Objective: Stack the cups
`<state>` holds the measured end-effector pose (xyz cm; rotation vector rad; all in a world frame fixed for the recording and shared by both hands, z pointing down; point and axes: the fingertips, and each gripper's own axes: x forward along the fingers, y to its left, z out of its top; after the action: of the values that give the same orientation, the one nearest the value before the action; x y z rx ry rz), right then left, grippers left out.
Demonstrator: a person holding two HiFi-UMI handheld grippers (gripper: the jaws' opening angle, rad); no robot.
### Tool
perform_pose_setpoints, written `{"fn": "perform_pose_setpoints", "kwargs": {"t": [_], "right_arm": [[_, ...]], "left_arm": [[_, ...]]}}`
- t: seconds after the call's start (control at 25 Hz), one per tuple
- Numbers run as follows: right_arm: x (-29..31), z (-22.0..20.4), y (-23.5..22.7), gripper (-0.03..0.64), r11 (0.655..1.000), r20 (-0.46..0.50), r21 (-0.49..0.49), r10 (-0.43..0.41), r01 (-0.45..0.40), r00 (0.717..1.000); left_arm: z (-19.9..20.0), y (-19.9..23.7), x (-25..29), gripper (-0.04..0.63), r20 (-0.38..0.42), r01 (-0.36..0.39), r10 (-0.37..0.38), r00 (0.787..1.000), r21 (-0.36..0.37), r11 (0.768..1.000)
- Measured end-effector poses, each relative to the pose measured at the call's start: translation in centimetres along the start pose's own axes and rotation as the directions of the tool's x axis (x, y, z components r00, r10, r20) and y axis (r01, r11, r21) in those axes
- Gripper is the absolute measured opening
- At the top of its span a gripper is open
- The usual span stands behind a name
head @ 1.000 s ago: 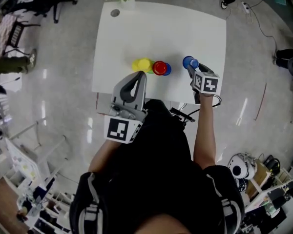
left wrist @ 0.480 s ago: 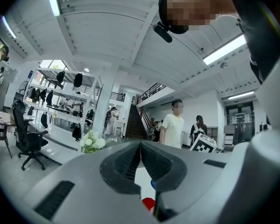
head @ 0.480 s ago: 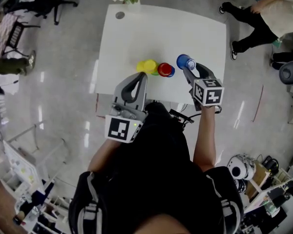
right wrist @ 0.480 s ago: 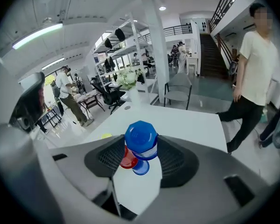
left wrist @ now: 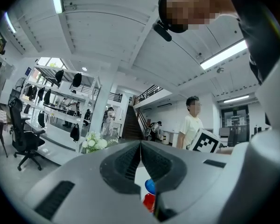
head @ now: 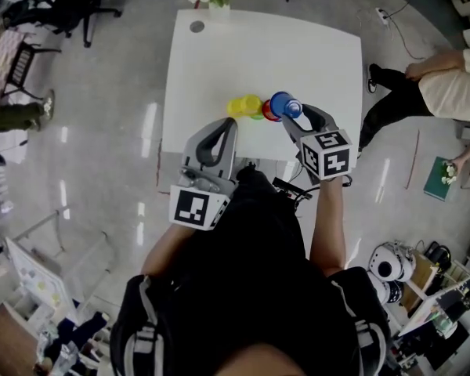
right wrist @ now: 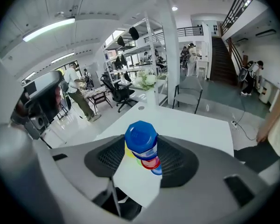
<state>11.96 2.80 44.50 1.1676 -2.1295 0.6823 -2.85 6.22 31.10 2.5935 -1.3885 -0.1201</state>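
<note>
I am holding the blue cup [head: 282, 103] in my right gripper's [head: 291, 110] half-spread jaws, near the red cup [head: 266, 115] on the white table [head: 258, 53] standing on the glossy grey floor [head: 102, 131], while my left gripper [head: 219, 128] is hovering closed and empty.

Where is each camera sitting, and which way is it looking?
Head view: on the person's head, looking steeply down at the table; shows their torso, left gripper and right gripper.
Left gripper view: on the left gripper, looking level across the room; shows its shut jaws.
Right gripper view: on the right gripper, tilted down at the table; shows its jaws gripping the blue cup.
Shared: all three show the blue cup and red cup.
</note>
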Motion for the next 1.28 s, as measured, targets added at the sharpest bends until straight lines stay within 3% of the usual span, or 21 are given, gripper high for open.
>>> {"fn": "perform_pose_setpoints", "kwargs": {"t": [0.36,1.28], "right_arm": [[1.6,-0.7,1.7,0.233,0.999,-0.048,-0.031,-0.009,0.007,0.999],[6.6,-1.4,2.1,0.233,0.997,-0.167,-0.075,-0.006,-0.007,0.986]], "left_arm": [[-0.3,0.5,-1.5,0.022,0.006,0.013,-0.013,1.000,-0.021,1.000],[-0.1,3.3,-2.4,0.021,0.013,-0.051,0.051,0.999,-0.038,0.998]]}}
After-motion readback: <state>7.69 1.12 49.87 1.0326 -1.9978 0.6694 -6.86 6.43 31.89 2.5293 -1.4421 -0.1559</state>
